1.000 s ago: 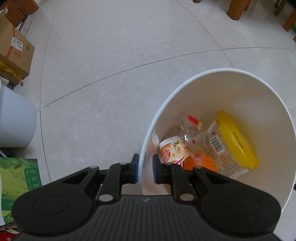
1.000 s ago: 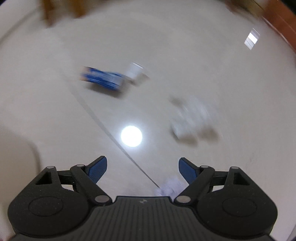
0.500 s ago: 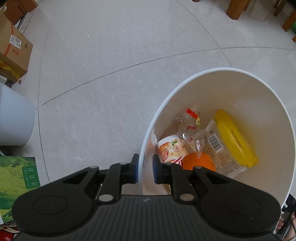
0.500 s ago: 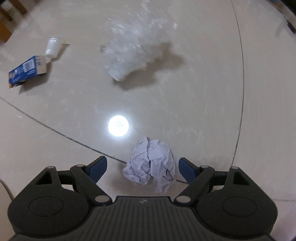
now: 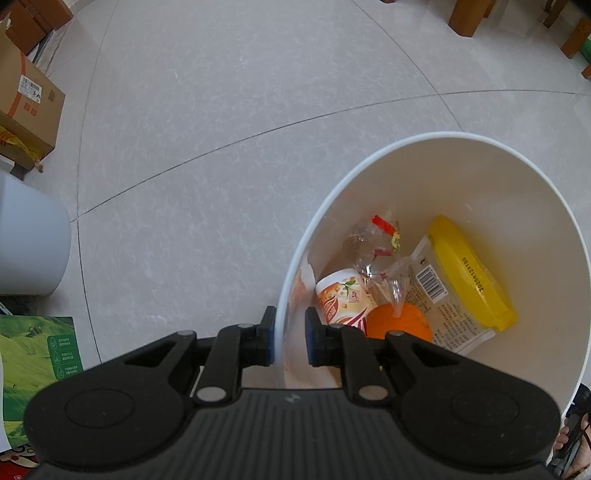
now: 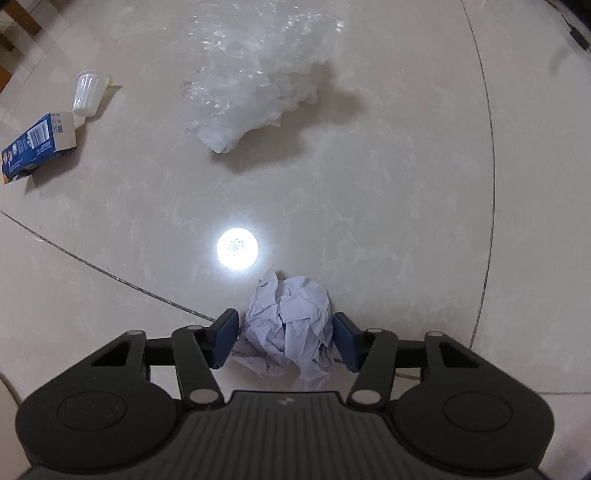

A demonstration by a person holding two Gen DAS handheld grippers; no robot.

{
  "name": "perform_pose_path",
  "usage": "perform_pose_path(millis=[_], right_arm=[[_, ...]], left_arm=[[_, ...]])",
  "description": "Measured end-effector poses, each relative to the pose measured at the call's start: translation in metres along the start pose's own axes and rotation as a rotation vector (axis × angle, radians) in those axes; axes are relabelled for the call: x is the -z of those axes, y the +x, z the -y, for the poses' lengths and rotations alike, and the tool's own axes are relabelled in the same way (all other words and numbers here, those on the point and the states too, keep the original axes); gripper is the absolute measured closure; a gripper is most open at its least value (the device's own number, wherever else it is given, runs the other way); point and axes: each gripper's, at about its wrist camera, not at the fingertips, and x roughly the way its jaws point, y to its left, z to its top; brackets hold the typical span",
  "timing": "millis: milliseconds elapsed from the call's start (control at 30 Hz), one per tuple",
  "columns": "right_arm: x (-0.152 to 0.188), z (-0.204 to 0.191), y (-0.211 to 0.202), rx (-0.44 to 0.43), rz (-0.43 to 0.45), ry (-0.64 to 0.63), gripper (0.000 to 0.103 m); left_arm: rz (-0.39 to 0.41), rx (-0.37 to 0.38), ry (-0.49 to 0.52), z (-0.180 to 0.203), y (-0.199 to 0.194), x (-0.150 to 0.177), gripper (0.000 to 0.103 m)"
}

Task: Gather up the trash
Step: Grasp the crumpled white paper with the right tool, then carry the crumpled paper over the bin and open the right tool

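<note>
My left gripper point(image 5: 290, 339) is shut on the near rim of a white trash bin point(image 5: 443, 136), one finger outside the wall and one inside. Inside the bin lie a yellow-lidded package point(image 5: 469, 273), a printed paper cup point(image 5: 343, 299), an orange ball-like item point(image 5: 399, 321) and a clear wrapper point(image 5: 373, 240). In the right wrist view, my right gripper point(image 6: 286, 339) sits low over the floor with both blue pads pressed against a crumpled white paper ball point(image 6: 291, 325). Farther off lie a crumpled clear plastic sheet point(image 6: 258, 81), a blue carton point(image 6: 37, 144) and a small white cup point(image 6: 86, 94).
Cardboard boxes point(image 5: 26, 107), a pale round container point(image 5: 29, 251) and a green printed carton point(image 5: 33, 358) stand left of the bin. Wooden furniture legs point(image 5: 469, 14) are at the far right. A lamp's bright reflection point(image 6: 236, 248) shines on the tiled floor.
The right gripper swung over to the paper ball, dropped lower, and its fingers closed from wide open onto it. The left gripper kept hold of the bin rim, shifting only slightly.
</note>
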Motion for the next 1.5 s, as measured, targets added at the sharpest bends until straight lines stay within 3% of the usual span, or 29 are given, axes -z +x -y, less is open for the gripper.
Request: perform_pose_path(millis=[233,433,800,1000,1133,1367,1500], right_arm=[[-0.006,-0.015,-0.017,-0.031,0.015,-0.012,0.048],[-0.013,-0.057,-0.051,-0.068,0.03,-0.122,0.048],[-0.001,-0.148,-0.173,-0.216,0.078,-0.43,0.048],[0.026,-0.206,-0.259,-0.367,0.155,-0.688,0.048],[0.05,-0.251,-0.3,-0.487,0.152,-0.872,0.047],[0.11,-0.311,-0.322,-0.57,0.135,-1.149,0.047],[0.134,-0.323,-0.321,-0.576,0.128,-1.224,0.047]], left_arm=[[-0.001,0.0,-0.002,-0.001,0.0,0.0,0.09],[-0.005,-0.001,-0.008,0.0,0.0,-0.001,0.09],[0.004,-0.023,0.003,0.005,0.0,0.0,0.09],[0.007,-0.029,0.008,0.007,-0.001,0.001,0.09],[0.005,-0.03,0.005,0.007,-0.001,0.001,0.09],[0.003,-0.029,0.006,0.006,-0.001,0.0,0.09],[0.003,-0.031,0.006,0.007,-0.001,0.0,0.09]])
